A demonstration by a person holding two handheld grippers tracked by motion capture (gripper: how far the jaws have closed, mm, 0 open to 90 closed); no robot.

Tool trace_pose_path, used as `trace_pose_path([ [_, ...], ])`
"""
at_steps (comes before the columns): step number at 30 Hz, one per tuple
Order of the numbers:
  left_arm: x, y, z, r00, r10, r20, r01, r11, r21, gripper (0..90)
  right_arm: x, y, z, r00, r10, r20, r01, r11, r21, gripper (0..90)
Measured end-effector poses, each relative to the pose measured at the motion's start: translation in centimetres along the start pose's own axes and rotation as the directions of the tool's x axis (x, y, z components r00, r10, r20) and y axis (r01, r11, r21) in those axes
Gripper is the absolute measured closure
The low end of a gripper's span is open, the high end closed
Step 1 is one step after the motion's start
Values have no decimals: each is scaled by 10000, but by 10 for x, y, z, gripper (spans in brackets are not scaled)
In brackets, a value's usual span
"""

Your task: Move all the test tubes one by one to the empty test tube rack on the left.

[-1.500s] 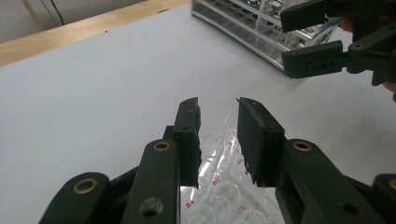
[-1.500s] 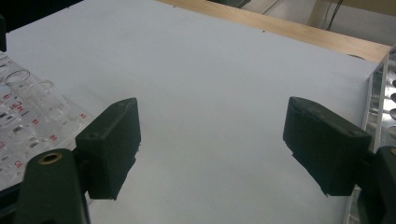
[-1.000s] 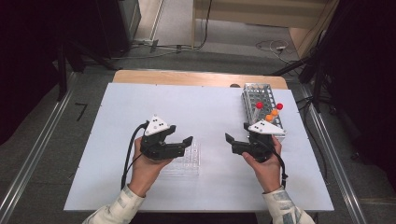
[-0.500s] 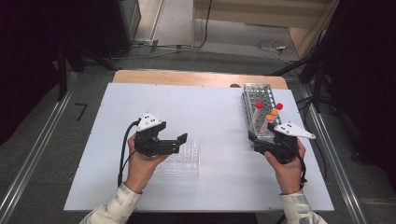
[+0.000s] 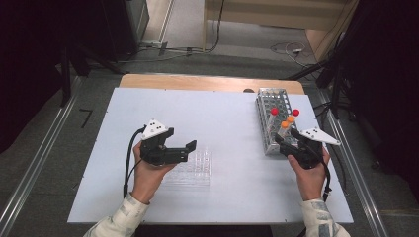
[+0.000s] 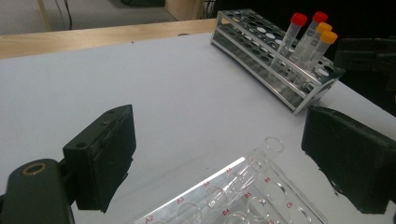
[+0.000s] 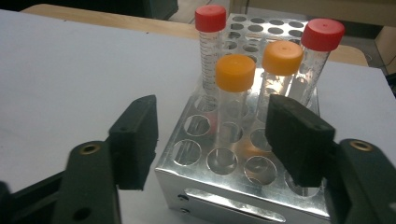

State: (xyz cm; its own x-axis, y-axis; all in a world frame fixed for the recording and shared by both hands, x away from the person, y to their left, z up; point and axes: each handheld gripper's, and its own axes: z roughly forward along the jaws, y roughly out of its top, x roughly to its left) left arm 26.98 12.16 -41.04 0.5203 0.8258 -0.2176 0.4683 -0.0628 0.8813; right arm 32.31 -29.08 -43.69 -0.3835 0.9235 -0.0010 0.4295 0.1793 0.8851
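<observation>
Left gripper (image 5: 191, 146): held over the clear rack, its jaws standing wide apart with nothing between the pads; they have just been opening. In its own view the two black jaws frame the near end of that rack and bare table beyond.
Right gripper (image 5: 279, 139): at the near end of the metal rack, jaws apart and not pressing on anything. They have just been closing in, with the nearer orange-capped tube standing between them in its own view (the pads are clear of it on both sides).
Clear rack (image 5: 193, 168): see-through plastic, lying flat on the table near the front left, just under the left gripper. Red labels mark its holes.
Metal rack (image 5: 271, 106): a shiny block of round holes at the right side of the table, running away from the person.
Tubes: four stand upright in the near end of the metal rack, two with red caps (image 7: 210, 17) and two with orange caps (image 7: 235, 72). The orange pair stands nearer the right gripper, the red pair behind.
Table (image 5: 207, 113): white top, with a strip of wood along the far edge.
</observation>
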Motion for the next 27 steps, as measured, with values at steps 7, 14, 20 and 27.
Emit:
trace_pose_path([
  [7,-1,0,0,10000,35,-5,-35,10000,2,124,-4,-4,13,9999,-114,105,114,9999,-32,507],
  [14,-2,-1,0,10000,17,4,-17,10000,-2,133,-8,-6,19,9999,75,109,-74,10000,-16,623],
  [20,-3,-1,0,10000,37,7,-37,10000,-2,136,-9,-7,23,9999,106,124,-106,9999,56,651],
  [27,-2,-1,0,10000,79,-36,-79,9999,91,137,-10,-8,26,9998,185,73,-186,9997,154,696],
])
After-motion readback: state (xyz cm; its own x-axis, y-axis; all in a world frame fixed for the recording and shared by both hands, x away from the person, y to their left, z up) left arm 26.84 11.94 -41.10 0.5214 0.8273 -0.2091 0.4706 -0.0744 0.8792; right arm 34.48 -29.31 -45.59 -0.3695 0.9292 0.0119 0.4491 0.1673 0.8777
